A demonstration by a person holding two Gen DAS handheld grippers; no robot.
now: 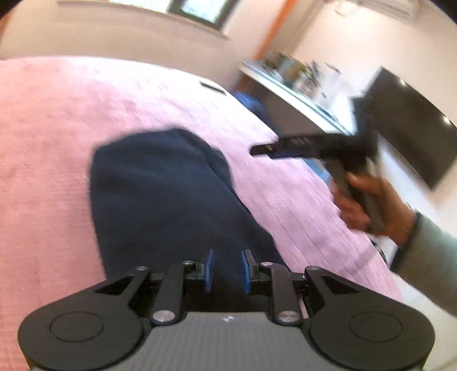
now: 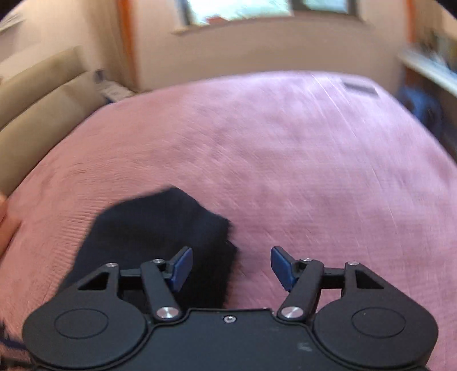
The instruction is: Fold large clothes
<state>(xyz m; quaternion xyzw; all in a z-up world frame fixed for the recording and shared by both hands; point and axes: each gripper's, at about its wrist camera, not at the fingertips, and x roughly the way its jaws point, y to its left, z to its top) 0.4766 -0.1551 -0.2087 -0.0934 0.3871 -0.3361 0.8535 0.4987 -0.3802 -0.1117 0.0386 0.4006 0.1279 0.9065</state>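
Note:
A dark navy garment (image 1: 160,194) lies on the pink bedspread (image 1: 42,128), folded into a compact shape. My left gripper (image 1: 227,269) hovers over its near end; its blue pads stand a little apart with nothing between them. My right gripper (image 2: 231,269) is wide open and empty, above the garment's right edge (image 2: 160,225). In the left wrist view the right gripper (image 1: 285,148) is held in a hand above the bed, to the right of the garment. Both views are motion-blurred.
A small dark object (image 1: 212,87) lies at the far side of the bed. A white shelf with clutter (image 1: 300,82) and a dark screen (image 1: 414,125) stand right of the bed. Beige cushions (image 2: 42,100) are on the left. The wall and window (image 2: 240,11) lie beyond.

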